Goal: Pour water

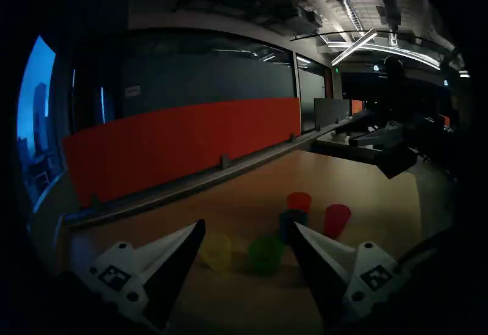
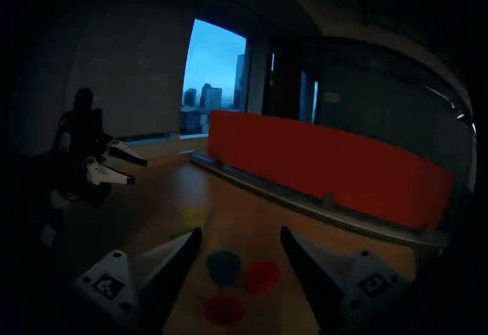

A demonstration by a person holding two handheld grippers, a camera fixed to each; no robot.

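1. Hovering over the table (image 1: 360,185), the left gripper (image 1: 247,237) has its tongs apart and empty. The right gripper (image 2: 241,237) is the same.
2. The yellow cup (image 1: 216,251) and green cup (image 1: 265,254) stand just beside each other, mid-table, well off the edge with the red partition (image 1: 183,143). A wide-open finger closing on one would likely knock the other over.
3. The blue cup (image 1: 291,222) stands just in front of a red cup (image 1: 299,201), so a grasp may catch both.
4. The second red cup (image 1: 337,219) stands rightmost. In this dim light I cannot tell which cup holds water, so a hasty tilt risks a spill.
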